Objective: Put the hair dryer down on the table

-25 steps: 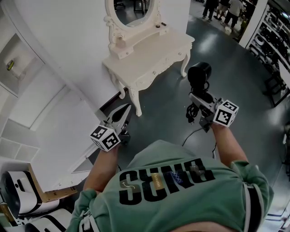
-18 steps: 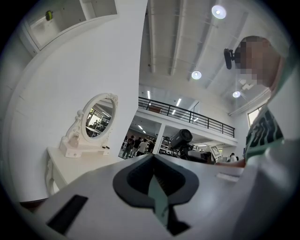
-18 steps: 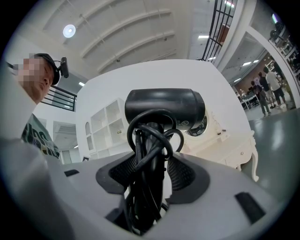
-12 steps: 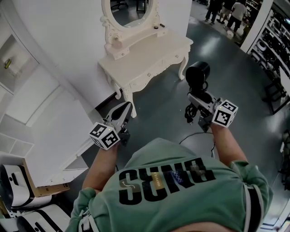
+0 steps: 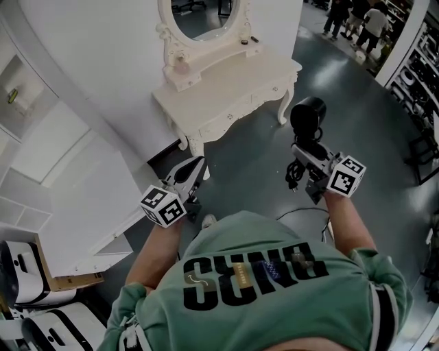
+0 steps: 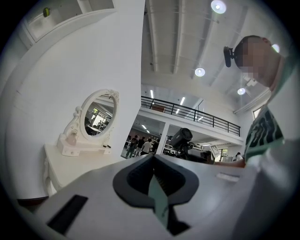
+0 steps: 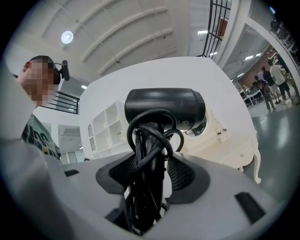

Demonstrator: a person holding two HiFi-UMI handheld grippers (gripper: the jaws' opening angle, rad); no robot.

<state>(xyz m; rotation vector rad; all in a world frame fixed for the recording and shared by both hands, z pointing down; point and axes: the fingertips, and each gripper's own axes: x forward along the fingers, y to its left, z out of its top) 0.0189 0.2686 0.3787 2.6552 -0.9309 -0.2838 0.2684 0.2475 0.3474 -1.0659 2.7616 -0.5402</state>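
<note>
The black hair dryer (image 5: pixel 306 115) (image 7: pixel 164 108) stands upright in my right gripper (image 5: pixel 302 149) (image 7: pixel 151 165). That gripper is shut on its handle, and the black cord (image 5: pixel 294 175) is looped round the handle. The dryer hangs over the dark floor, to the right of the white dressing table (image 5: pixel 236 79) (image 7: pixel 232 140). My left gripper (image 5: pixel 197 164) (image 6: pixel 153 172) is shut with nothing in it, low beside the table's near leg. In the left gripper view the hair dryer (image 6: pixel 182 138) shows off to the right and the dressing table (image 6: pixel 70 164) to the left.
An oval mirror (image 5: pixel 204 14) stands at the back of the dressing table. White wall panels and shelves (image 5: pixel 62 171) fill the left. Several people (image 5: pixel 357 20) stand far back right, near black racks (image 5: pixel 418 82). A cardboard box (image 5: pixel 68 277) sits lower left.
Both grippers have travelled with the person across the floor near the dressing table. The right gripper's hold on the hair dryer is unchanged. A shoe tip now shows below the left gripper.
</note>
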